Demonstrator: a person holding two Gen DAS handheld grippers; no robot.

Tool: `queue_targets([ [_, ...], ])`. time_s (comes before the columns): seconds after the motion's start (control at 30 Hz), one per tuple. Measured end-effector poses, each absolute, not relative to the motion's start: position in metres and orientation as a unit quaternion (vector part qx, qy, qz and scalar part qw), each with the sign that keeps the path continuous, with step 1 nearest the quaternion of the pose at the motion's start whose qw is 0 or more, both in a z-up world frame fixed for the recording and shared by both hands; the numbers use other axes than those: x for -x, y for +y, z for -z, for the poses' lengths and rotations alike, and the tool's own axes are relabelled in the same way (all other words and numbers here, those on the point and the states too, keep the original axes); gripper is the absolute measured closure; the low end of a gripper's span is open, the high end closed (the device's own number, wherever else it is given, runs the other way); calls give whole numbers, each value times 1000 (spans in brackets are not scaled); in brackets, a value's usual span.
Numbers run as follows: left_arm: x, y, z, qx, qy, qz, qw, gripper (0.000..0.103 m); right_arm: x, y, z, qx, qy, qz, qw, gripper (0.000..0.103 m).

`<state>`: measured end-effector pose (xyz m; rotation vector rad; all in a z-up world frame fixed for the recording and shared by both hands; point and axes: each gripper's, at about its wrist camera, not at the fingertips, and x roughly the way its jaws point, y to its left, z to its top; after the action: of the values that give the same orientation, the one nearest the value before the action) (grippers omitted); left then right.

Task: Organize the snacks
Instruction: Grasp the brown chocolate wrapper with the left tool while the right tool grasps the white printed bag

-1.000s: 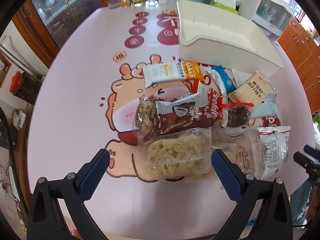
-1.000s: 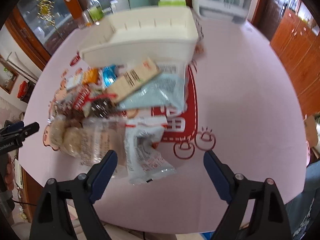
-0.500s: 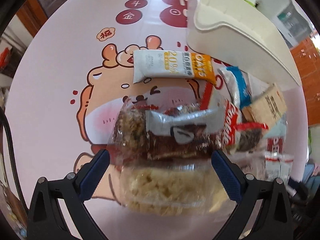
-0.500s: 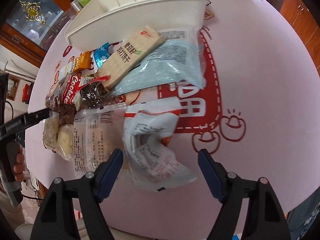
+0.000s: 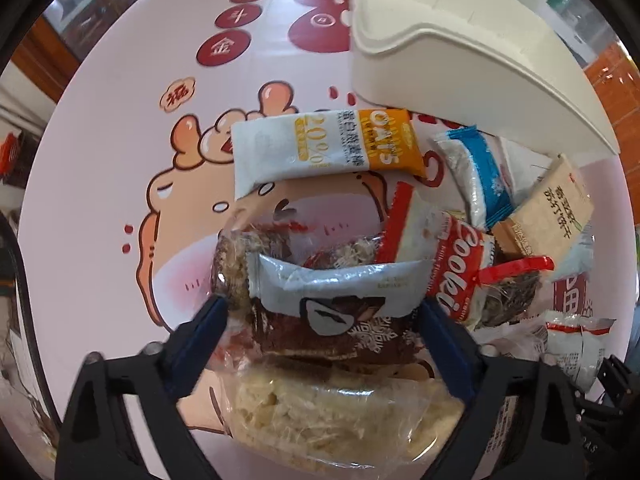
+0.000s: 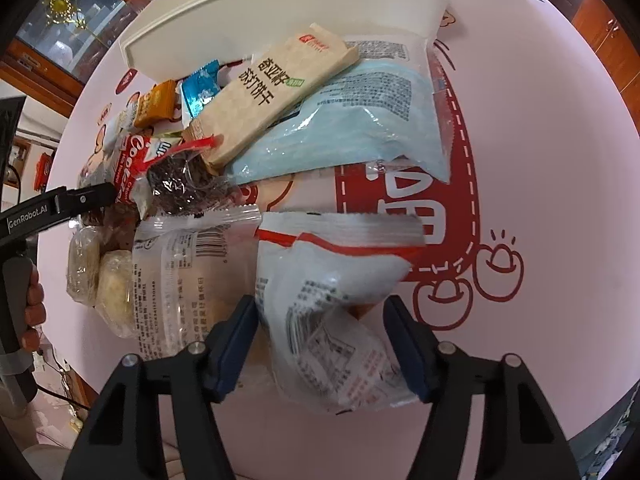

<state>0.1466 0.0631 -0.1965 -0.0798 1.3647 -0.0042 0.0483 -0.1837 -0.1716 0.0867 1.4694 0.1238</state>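
Blue jaws on our left gripper and right gripper have just been closing, half wide now, around a brown snack and a white packet on the table, so we can grab them soon.

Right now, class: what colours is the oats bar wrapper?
The oats bar wrapper is white and orange, clearest in the left wrist view.
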Motion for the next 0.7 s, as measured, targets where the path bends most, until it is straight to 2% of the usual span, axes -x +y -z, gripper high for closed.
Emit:
queue_targets([
  [0.03,-146,61,195,37,626,12,779,35,-49,-183,172,-35,671,-55,739,45],
  [0.1,-142,57,191,37,628,19,777,38,-51,-181,173,-33,671,-54,739,47],
  [0.2,-137,58,188,32,617,16,786,47,-52,-183,171,-33,668,-53,742,50],
  [0.23,-135,56,186,22,612,14,791,53,-53,-181,171,-32,666,-52,743,52],
  [0.33,-124,52,174,8,596,13,803,60,-49,-183,167,-25,660,-51,749,56],
  [0.7,-110,71,93,35,539,29,841,63,-45,-195,115,-29,605,-66,793,59],
])
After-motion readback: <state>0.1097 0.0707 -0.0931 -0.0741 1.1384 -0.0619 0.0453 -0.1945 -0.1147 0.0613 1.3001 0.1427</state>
